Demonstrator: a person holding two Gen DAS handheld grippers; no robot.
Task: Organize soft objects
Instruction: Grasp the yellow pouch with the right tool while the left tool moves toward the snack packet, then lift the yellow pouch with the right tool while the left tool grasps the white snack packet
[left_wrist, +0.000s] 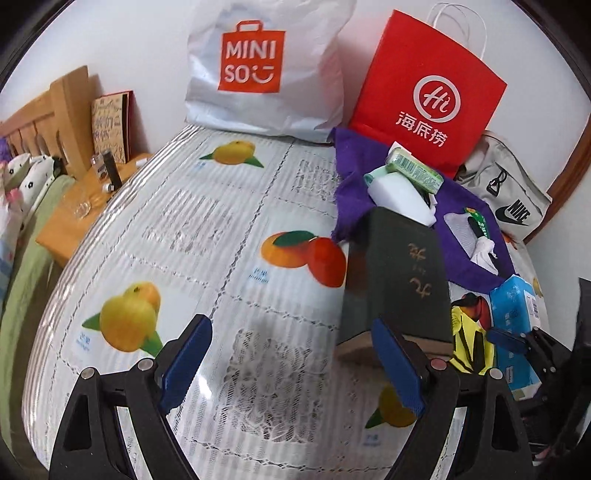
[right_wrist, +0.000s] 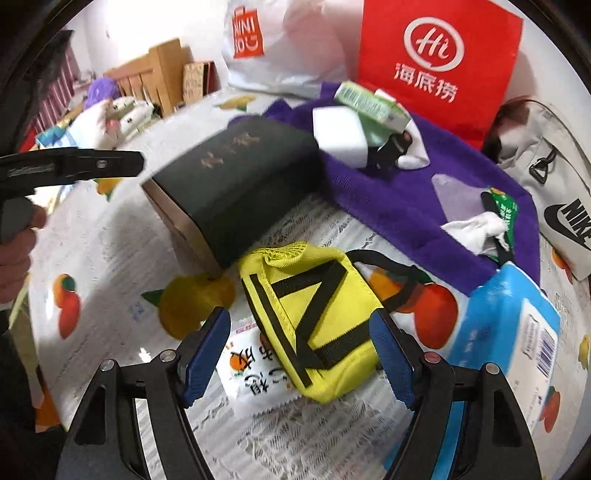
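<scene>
A plain white wall (left_wrist: 147, 44) stands behind the table, which wears a fruit-printed white lace cloth (left_wrist: 207, 229). A slatted wooden bedhead (left_wrist: 48, 114) and low orange-brown nightstand (left_wrist: 74, 206) sit beside it.

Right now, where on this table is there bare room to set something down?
Free: the fruit-print tablecloth between the Miniso bag, the dark book and the left gripper. Crowded: the right side, with purple cloth, yellow pouch and blue tissue pack.

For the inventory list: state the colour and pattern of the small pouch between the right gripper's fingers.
Yellow pouch with black straps; clearest in right wrist view.
</scene>
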